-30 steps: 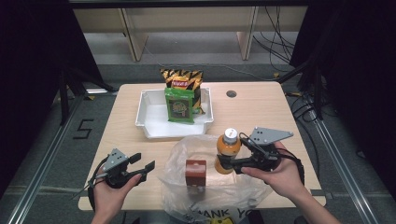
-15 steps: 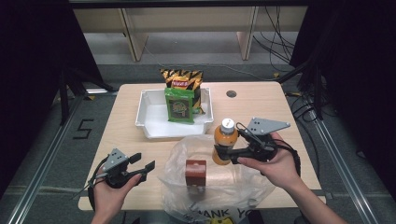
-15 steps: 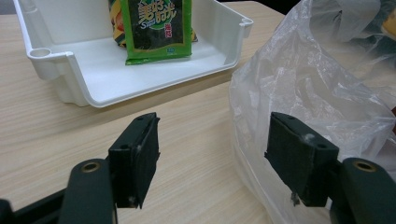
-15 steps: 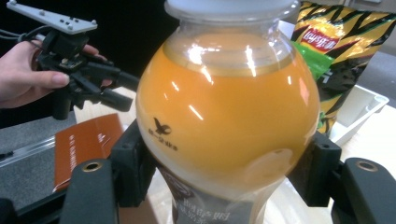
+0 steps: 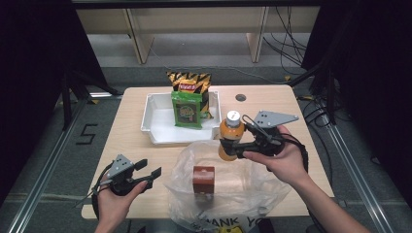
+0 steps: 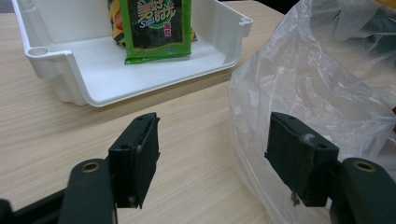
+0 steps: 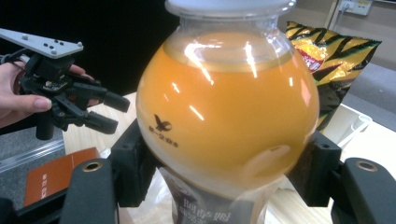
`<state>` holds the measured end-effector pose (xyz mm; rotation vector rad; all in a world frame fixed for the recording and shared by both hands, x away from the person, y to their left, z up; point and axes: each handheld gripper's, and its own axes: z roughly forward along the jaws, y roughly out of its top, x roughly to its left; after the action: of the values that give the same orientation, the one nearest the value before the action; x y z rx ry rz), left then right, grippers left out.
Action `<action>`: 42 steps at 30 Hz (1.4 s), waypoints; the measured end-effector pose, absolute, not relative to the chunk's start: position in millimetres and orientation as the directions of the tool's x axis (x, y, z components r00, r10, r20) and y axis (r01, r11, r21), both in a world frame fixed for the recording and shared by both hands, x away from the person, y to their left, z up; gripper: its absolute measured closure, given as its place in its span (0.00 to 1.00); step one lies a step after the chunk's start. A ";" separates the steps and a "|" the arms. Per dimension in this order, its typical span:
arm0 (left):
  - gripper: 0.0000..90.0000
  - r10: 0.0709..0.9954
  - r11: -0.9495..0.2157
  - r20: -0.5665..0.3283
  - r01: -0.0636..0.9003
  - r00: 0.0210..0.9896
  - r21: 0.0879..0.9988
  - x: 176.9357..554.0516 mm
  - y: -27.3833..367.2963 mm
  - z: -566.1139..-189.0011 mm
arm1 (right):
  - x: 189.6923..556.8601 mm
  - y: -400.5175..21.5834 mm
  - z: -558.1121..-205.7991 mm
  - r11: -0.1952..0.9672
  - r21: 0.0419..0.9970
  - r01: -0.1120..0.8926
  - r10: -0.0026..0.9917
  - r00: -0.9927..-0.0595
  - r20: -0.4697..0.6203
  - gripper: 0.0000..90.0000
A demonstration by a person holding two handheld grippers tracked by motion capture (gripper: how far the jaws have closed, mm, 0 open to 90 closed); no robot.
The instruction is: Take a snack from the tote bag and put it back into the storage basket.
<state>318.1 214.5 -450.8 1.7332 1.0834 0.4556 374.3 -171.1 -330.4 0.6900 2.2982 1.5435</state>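
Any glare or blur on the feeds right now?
Right gripper view: white glare streaks on the bottle, label at the bottom soft. Left gripper view: sharp on the bag and tray. High view: evenly lit table, dark surroundings.

The right gripper (image 5: 232, 148) is raised above the table, jaws clamped from both sides — its hand (image 5: 279, 160) wrapped around the body. The left gripper (image 5: 148, 174) sits low, jaws apart — nothing between them.

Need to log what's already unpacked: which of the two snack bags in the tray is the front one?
The green bag. It leans against the yellow-and-black bag in the white tray, on the side nearer the person.
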 end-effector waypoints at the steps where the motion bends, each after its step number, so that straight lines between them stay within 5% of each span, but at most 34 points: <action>1: 0.37 0.831 -0.098 -0.178 0.453 0.528 0.886 318.1 214.6 -450.8 | 375.7 -170.2 -329.7 0.308 0.924 0.228 0.535 -0.844 0.030 0.38; 42: 0.37 0.829 -0.094 -0.179 0.446 0.530 0.890 317.8 216.1 -448.7 | 429.8 -139.1 -312.3 0.262 0.938 0.228 0.550 -0.834 0.049 0.38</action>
<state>317.8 216.1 -448.7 1.7255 1.0767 0.4578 429.8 -139.1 -312.3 0.7171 2.2496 1.5961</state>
